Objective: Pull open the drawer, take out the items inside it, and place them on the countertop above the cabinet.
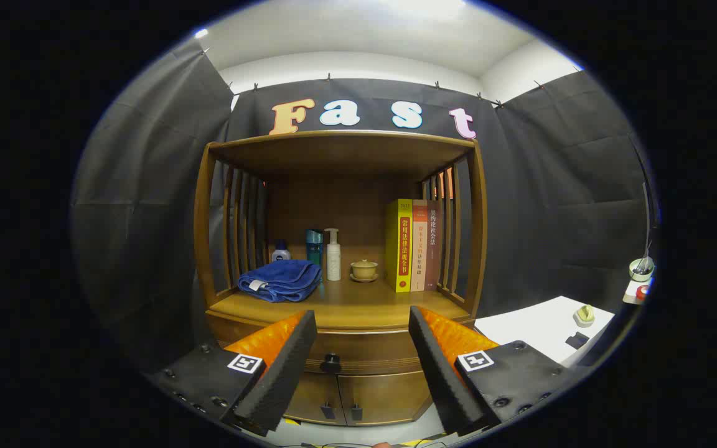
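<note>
Nearest us, our gripper [363, 323] hangs with its jaws spread wide and nothing between them, just in front of the wooden cabinet [340, 348]. Between the fingers we see the shut drawer [358, 351] with its dark knob [331, 361], closer to the left finger. On the tabletop [340, 306] above it, from left: a folded blue towel [281, 280], a small white bottle [281, 251], a teal bottle [314, 246], a white pump bottle [333, 255], a lidded cup on a saucer [364, 270], then three upright books [413, 245]. Well apart to the right stands a white table [539, 326].
</note>
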`<state>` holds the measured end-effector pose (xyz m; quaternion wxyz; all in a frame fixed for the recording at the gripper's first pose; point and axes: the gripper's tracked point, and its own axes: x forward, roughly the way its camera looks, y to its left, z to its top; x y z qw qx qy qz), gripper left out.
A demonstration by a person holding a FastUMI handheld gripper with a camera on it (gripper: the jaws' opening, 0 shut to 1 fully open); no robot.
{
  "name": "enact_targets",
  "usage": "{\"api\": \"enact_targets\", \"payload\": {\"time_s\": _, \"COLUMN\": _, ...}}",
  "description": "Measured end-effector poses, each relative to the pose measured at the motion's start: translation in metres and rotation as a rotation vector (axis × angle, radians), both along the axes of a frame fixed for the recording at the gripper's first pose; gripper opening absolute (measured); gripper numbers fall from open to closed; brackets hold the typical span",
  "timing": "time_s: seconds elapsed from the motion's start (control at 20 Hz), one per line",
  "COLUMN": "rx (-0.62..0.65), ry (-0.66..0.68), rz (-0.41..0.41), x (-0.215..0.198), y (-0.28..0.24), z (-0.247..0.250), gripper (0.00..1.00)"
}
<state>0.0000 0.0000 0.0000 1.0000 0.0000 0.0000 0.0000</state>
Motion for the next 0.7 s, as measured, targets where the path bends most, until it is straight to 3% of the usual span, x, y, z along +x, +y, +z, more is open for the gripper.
{"api": "enact_targets", "payload": {"time_s": 0.7, "rx": -0.012, "ry": 0.004, "rz": 0.003, "x": -0.0001, "y": 0.0022, "z": -0.0008, "gripper": 0.98}}
